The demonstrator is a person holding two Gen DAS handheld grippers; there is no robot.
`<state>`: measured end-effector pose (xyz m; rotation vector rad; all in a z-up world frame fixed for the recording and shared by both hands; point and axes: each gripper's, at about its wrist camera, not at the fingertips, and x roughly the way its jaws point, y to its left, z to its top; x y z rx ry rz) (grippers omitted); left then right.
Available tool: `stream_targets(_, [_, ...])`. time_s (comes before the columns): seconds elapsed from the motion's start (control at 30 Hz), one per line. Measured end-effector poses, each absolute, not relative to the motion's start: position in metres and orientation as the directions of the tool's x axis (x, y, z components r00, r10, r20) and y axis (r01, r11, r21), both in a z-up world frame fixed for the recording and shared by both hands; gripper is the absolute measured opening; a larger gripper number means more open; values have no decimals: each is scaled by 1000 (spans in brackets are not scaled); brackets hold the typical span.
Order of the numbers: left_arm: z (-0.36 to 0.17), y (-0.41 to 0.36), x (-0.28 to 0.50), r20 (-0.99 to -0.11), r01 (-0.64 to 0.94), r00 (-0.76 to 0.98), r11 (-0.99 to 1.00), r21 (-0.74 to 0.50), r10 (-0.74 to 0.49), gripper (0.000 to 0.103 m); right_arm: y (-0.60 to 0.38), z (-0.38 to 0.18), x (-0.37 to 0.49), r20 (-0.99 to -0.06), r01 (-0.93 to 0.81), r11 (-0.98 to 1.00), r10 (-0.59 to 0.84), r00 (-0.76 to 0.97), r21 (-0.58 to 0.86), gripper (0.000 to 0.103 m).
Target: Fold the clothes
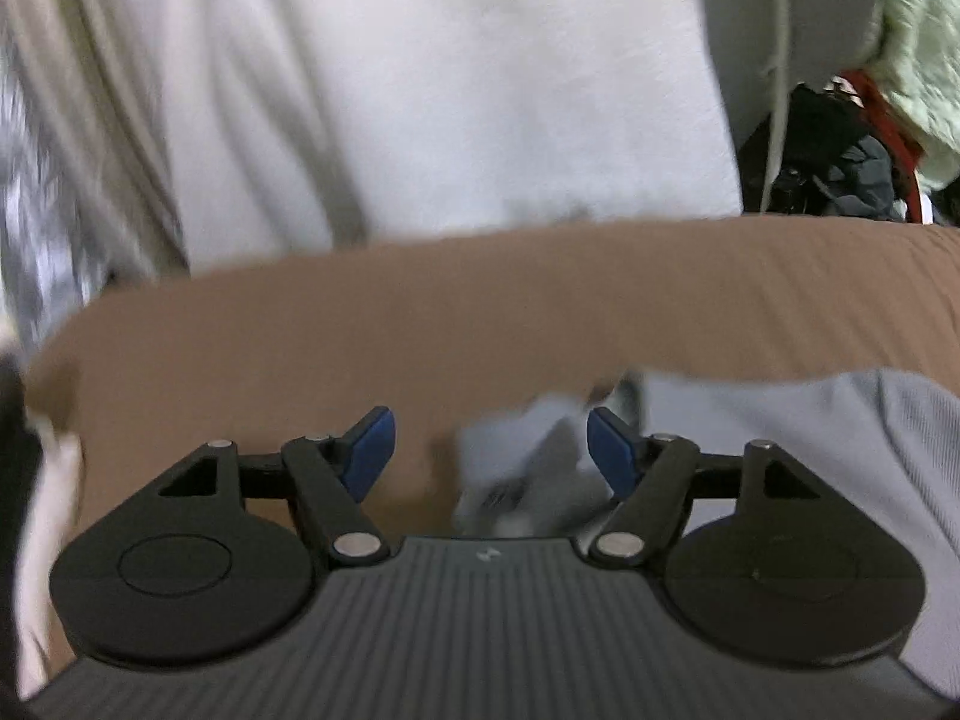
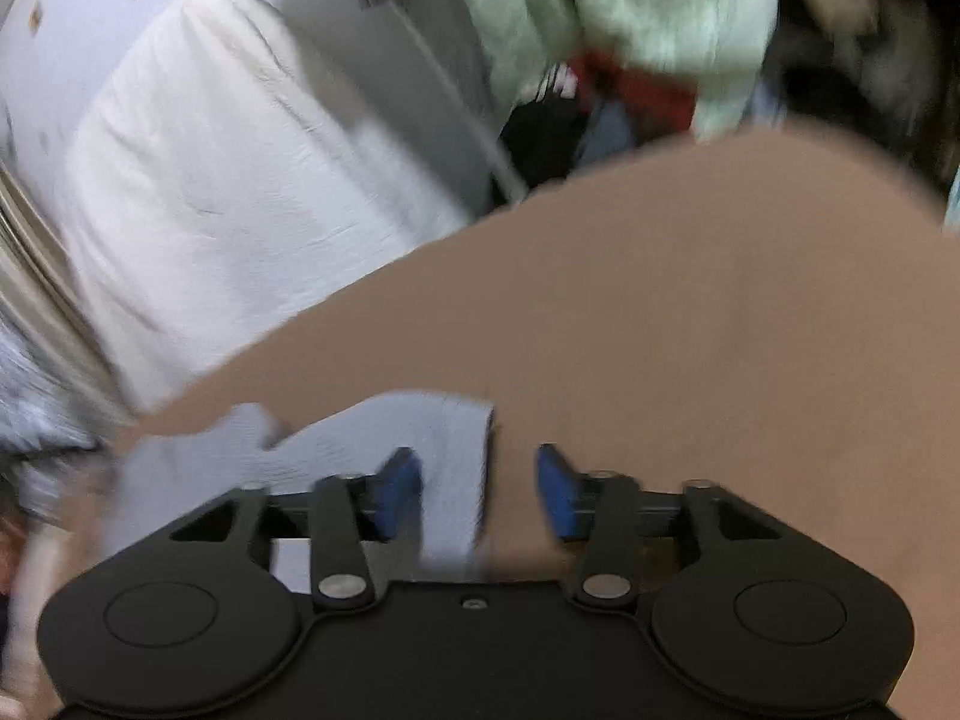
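We had both the left gripper [image 1: 490, 450] and right gripper [image 2: 478, 492] spread open, gripping nothing, over the soft, floppy pale-blue knit garment [image 2: 372, 450] lying low on the brown bedsheet [image 2: 690, 330], so we figured pinching a corner hem would work best.

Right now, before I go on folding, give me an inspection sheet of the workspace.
Surface: brown bed sheet, mostly bare.
Job's things: light blue garment, rumpled, near edge.
Clutter: clothes pile beyond the bed, green, red, black.
Grippers: left hand-held gripper open, blue cloth between the jaws, not pinched; right hand-held gripper open, garment edge between the jaws.
Cables: pale cord hanging.
Surroundings: white bedding; frames blurred.
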<state>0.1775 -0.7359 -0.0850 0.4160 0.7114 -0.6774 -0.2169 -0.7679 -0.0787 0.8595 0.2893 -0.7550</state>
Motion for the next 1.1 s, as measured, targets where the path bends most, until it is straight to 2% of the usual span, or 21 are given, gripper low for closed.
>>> stream_targets(0.07, [-95,-722,181,-718,683,538,727,65,-441,71,-769,-82,-221,-499,665,417,-444,744,620,67])
stream_targets(0.2, [-118,-709,186,-731,662,479,747,-64,-487,87,-764,-76,-214,-529,663,446,-400,749,601,67])
stream_targets(0.3, [-141,-718,195,-774,638,414,759,-129,-480,87,-755,-70,-208,-580,664,451,-331,745,596,67])
stream_targets(0.33, [-145,-720,198,-764,613,433,777,-139,-478,83,-750,-66,-205,-585,652,476,-304,752,591,67])
stream_targets(0.37, [-146,-720,200,-743,583,469,799,-147,-478,62,-747,-64,-201,-584,639,499,-287,759,586,67])
stream_targets(0.4, [-146,-720,202,-727,572,475,802,-173,-496,26,-747,-65,-198,-583,638,504,-288,760,583,68])
stream_targets(0.43, [-142,-720,203,-713,569,484,801,-183,-507,15,-748,-67,-196,-576,636,506,-295,763,583,68])
stream_targets(0.53, [-126,-726,199,-669,578,558,808,-112,-491,9,-752,-87,-192,-476,592,546,-356,804,593,64])
stream_targets(0.57, [-122,-730,197,-660,583,586,810,-61,-471,9,-752,-91,-190,-477,610,544,-383,791,576,51])
stream_targets(0.6, [-122,-732,198,-670,579,592,815,-33,-448,10,-750,-92,-188,-474,622,550,-404,782,558,39])
stream_targets(0.63, [-127,-733,202,-698,569,576,822,-32,-426,12,-747,-88,-188,-463,622,570,-417,782,537,34])
stream_targets(0.67, [-133,-735,207,-730,558,552,829,-36,-403,17,-743,-85,-187,-452,621,590,-429,782,515,20])
stream_targets(0.7, [-139,-736,208,-757,552,530,833,-33,-382,27,-741,-82,-187,-445,622,603,-438,781,499,18])
stream_targets(0.73, [-143,-737,207,-769,546,528,837,-16,-360,32,-741,-82,-186,-446,626,604,-442,778,494,17])
stream_targets(0.8, [-140,-731,196,-744,544,565,839,11,-356,53,-743,-84,-186,-454,633,591,-444,773,500,17])
stream_targets(0.87, [-130,-723,183,-702,527,616,849,30,-357,66,-746,-85,-189,-460,635,566,-438,772,526,17])
stream_targets(0.9, [-123,-716,177,-683,514,631,858,14,-367,70,-747,-85,-191,-465,638,548,-437,770,541,22])
stream_targets(0.93, [-115,-707,175,-674,500,623,865,-48,-397,71,-748,-85,-194,-476,649,523,-442,761,553,25])
stream_targets(1.0, [-98,-687,171,-656,462,593,864,-198,-467,75,-748,-82,-195,-512,676,490,-441,737,551,40])
stream_targets(1.03, [-92,-675,167,-644,454,568,848,-274,-512,75,-747,-80,-193,-540,684,490,-422,728,540,44])
stream_targets(1.1, [-87,-661,152,-663,473,501,818,-328,-556,75,-747,-79,-188,-583,673,510,-354,731,535,50])
